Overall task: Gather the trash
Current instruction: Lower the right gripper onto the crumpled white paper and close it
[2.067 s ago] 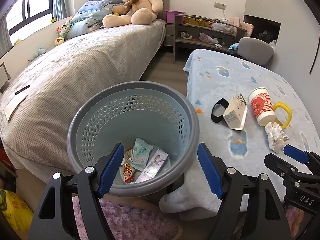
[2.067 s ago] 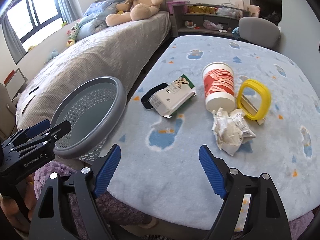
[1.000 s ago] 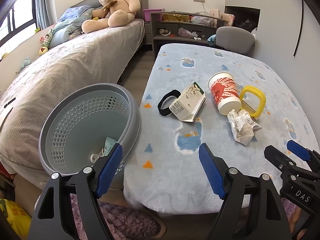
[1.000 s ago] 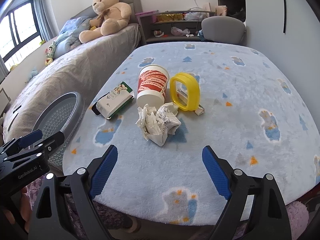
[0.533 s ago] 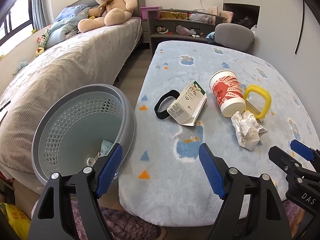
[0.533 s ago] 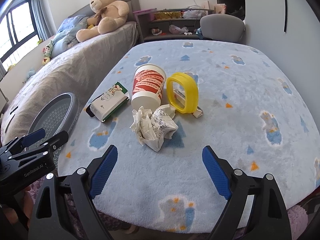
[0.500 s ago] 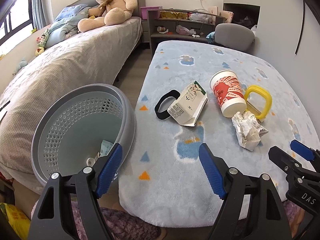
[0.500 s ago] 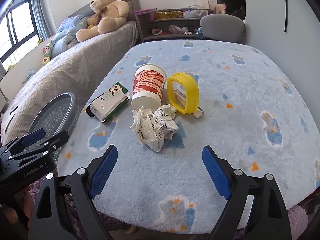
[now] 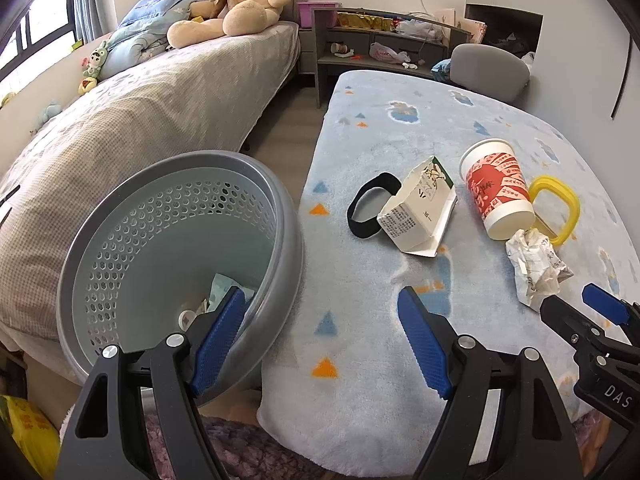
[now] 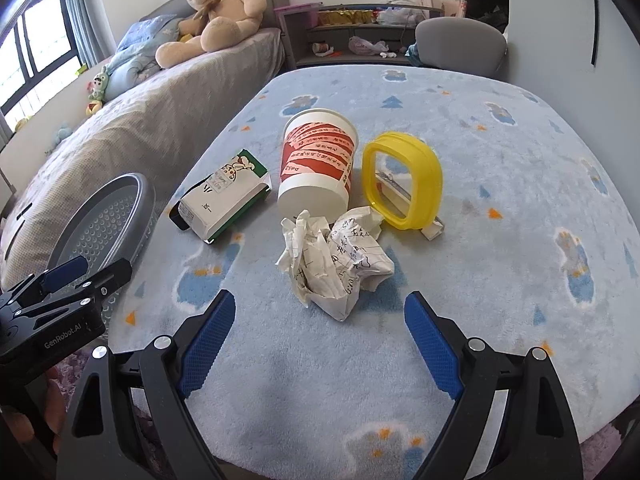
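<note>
- A table point(image 10: 500, 152) draped in a fluffy pale-blue cover with small cloud and triangle prints fills most of both views; it stands in a bedroom.
- To its left runs a bed point(image 9: 160, 96) with a grey checked cover, a big teddy bear point(image 9: 236, 0) sitting at its head, and a window behind it.
- At the far end stand a grey shelf unit point(image 9: 372, 44) cluttered with small items and a grey chair point(image 10: 460, 40) pushed up to the table.
- A grey perforated wastebasket point(image 9: 120, 248) stands between bed and table, just beside the table's edge, with a few wrappers in its bottom.
- On the cover lie a black band point(image 9: 362, 208) touching a flattened milk carton point(image 10: 224, 196), then a red-and-white paper cup point(image 10: 316, 160) on its side, and a yellow rounded frame point(image 10: 404, 180) standing on edge beside the cup.
- The crumpled paper point(image 10: 336, 256), white with handwriting, lies just in front of the cup, touching its rim.
- The right gripper point(image 10: 316, 336) hangs over the cover with its jaws spread wide and empty, the paper wad just ahead of them.
- The left gripper point(image 9: 320, 336) is likewise wide apart and holds nothing, straddling the basket's rim and the table's near-left edge.
</note>
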